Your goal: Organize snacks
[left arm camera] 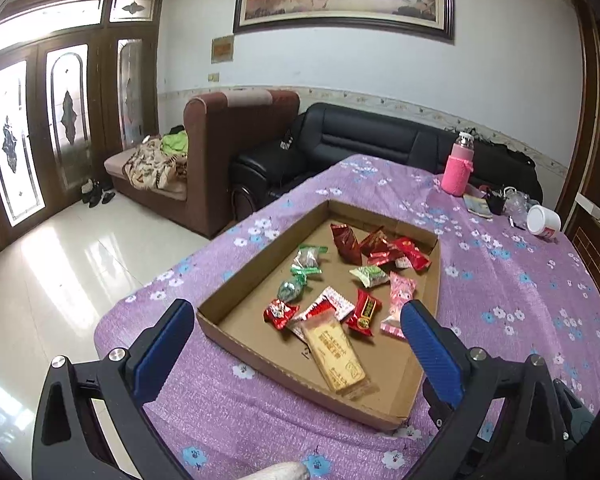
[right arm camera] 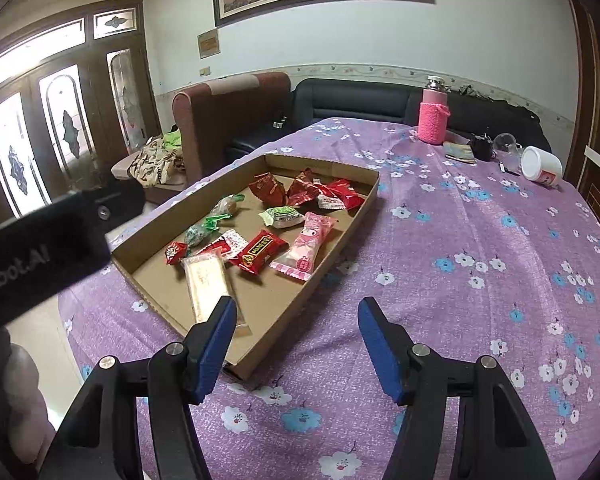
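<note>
Purple floral cloth covers the surface (left arm camera: 500, 280), where a shallow cardboard tray (left arm camera: 236, 280) holds the wrapped snacks, among them a long beige biscuit bar (left arm camera: 336, 356) and a pink candy pack (right arm camera: 308, 244). Held above the tray's near edge, the left gripper (left arm camera: 298, 316) hovers with its blue pads spread wide and nothing between them. Over the tray's near corner, the right gripper (right arm camera: 298, 314) hovers likewise, jaws apart and empty.

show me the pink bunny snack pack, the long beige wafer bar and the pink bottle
pink bunny snack pack (right arm camera: 308, 244): right wrist view, on the printed front of the wrapper.
long beige wafer bar (left arm camera: 336, 358): left wrist view, on the middle of its wrapper.
pink bottle (right arm camera: 432, 118): right wrist view, on its knitted sleeve.
</note>
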Demonstrator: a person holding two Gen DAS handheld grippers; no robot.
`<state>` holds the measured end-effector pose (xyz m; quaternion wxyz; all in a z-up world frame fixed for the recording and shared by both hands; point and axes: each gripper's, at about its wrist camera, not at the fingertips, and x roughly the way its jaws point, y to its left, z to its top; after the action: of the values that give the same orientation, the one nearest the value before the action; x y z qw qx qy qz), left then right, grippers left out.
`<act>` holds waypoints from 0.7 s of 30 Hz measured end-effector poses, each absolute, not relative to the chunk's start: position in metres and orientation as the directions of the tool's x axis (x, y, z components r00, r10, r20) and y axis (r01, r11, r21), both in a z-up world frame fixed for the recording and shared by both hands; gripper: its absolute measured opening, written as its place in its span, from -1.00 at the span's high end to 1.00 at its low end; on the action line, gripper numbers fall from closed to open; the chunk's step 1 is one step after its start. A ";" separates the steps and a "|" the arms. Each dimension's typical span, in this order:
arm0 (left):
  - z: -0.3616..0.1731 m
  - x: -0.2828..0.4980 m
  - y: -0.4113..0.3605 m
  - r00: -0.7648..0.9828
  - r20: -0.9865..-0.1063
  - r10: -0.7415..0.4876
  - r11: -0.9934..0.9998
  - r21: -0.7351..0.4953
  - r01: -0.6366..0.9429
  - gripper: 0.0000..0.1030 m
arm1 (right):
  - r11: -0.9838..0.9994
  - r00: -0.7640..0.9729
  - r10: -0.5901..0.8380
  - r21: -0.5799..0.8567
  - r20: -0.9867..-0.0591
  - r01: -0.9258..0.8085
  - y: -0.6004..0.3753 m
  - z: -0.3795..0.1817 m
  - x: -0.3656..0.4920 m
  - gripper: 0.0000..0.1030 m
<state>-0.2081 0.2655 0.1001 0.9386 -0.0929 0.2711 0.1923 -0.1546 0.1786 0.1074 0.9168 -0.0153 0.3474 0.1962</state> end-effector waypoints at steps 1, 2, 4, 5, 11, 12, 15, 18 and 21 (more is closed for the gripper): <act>0.098 -0.207 0.266 0.776 -0.553 0.304 0.909 -0.075 -0.410 -1.00 | 0.922 0.681 0.348 0.105 -0.644 -0.373 0.179 0.107 -0.155 -0.34; 0.097 -0.206 0.267 0.772 -0.562 0.297 0.909 -0.082 -0.409 -1.00 | 0.922 0.680 0.348 0.104 -0.645 -0.374 0.180 0.106 -0.155 -0.36; 0.094 -0.204 0.269 0.766 -0.575 0.288 0.909 -0.089 -0.408 -1.00 | 0.922 0.676 0.348 0.105 -0.649 -0.374 0.181 0.105 -0.154 -0.36; 0.093 -0.204 0.270 0.764 -0.579 0.286 0.908 -0.090 -0.408 -1.00 | 0.922 0.675 0.348 0.106 -0.650 -0.373 0.181 0.104 -0.154 -0.36; 0.089 -0.201 0.276 0.752 -0.601 0.271 0.904 -0.109 -0.414 -1.00 | 0.923 0.665 0.344 0.111 -0.663 -0.368 0.180 0.100 -0.149 -0.37; 0.088 -0.201 0.277 0.750 -0.603 0.272 0.903 -0.110 -0.416 -1.00 | 0.923 0.664 0.343 0.109 -0.664 -0.368 0.181 0.100 -0.149 -0.37; 0.087 -0.200 0.278 0.747 -0.609 0.266 0.903 -0.114 -0.414 -1.00 | 0.923 0.660 0.342 0.106 -0.669 -0.371 0.182 0.098 -0.148 -0.37; 0.085 -0.198 0.278 0.744 -0.613 0.264 0.903 -0.114 -0.415 -1.00 | 0.922 0.657 0.342 0.104 -0.672 -0.373 0.184 0.098 -0.148 -0.37; 0.085 -0.198 0.280 0.742 -0.617 0.261 0.902 -0.117 -0.415 -1.00 | 0.922 0.656 0.340 0.101 -0.674 -0.375 0.186 0.097 -0.148 -0.37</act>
<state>-0.1977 0.2797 0.0846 0.9250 -0.1244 0.3090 0.1826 -0.1477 0.1857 0.0969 0.9096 -0.0235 0.3652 0.1966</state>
